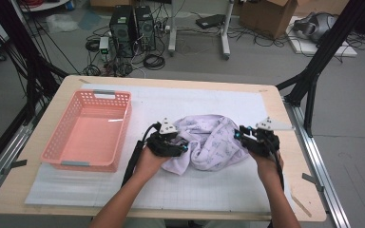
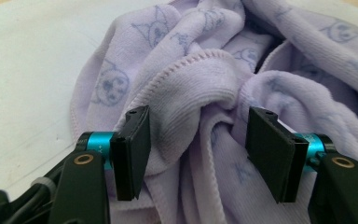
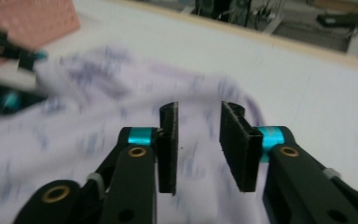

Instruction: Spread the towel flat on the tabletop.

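Lilac towel [image 1: 209, 142] with cat print, crumpled in heap mid-table on white mat [image 1: 228, 185]. Left gripper [image 2: 193, 149] at heap's left edge, jaws well apart, fold of pile bulging between pads, neither pad pinching it. Right gripper [image 3: 198, 144] at heap's right edge, jaws parted a modest gap, nothing caught between, blurred cloth beyond. Pink basket [image 1: 57, 142] well left of towel, hollow bare. Wooden table rim [image 1: 171, 81] framing mat.
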